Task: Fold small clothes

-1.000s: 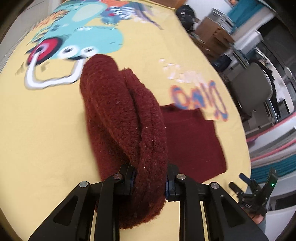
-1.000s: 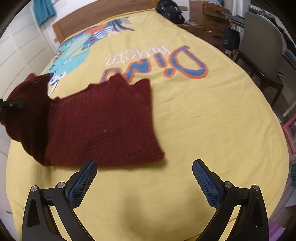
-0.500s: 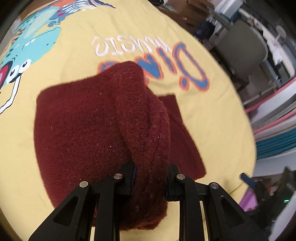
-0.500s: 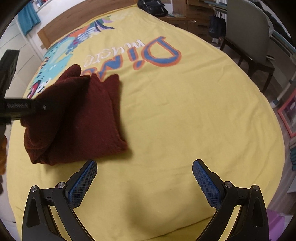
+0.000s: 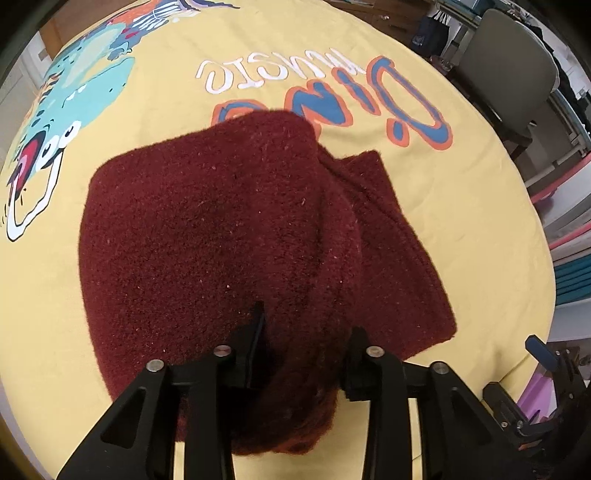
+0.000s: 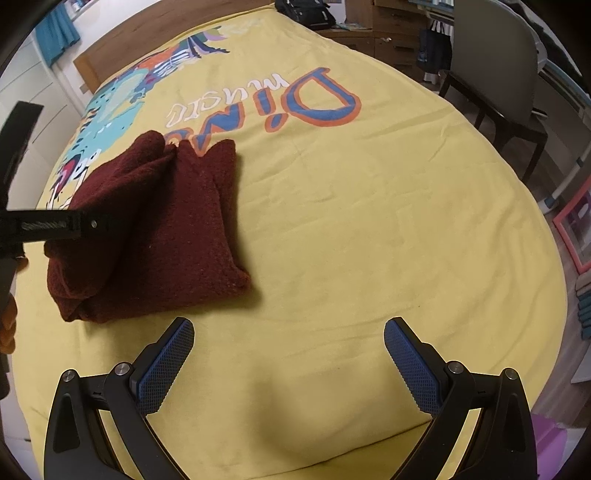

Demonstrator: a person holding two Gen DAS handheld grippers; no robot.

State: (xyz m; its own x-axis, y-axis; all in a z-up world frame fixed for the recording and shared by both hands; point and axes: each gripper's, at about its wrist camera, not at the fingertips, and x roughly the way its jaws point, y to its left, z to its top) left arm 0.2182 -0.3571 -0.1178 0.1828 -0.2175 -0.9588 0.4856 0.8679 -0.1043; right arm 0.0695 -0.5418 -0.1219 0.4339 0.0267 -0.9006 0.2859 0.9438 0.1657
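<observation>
A dark red knitted garment lies folded over on the yellow bedspread. My left gripper stands at its near edge with a bunch of the knit between the jaws, which have spread apart a little. In the right wrist view the garment lies at the left, with the left gripper's finger over it. My right gripper is wide open and empty above bare bedspread, to the right of the garment.
The bedspread carries a dinosaur print and large "Dino" lettering. A grey chair stands beyond the bed's right side, a dark bag at the far end. The bed's edge runs close below my right gripper.
My left gripper carried the held edge of the garment across and laid it over the rest, and its jaws have widened. My right gripper stayed open and moved little.
</observation>
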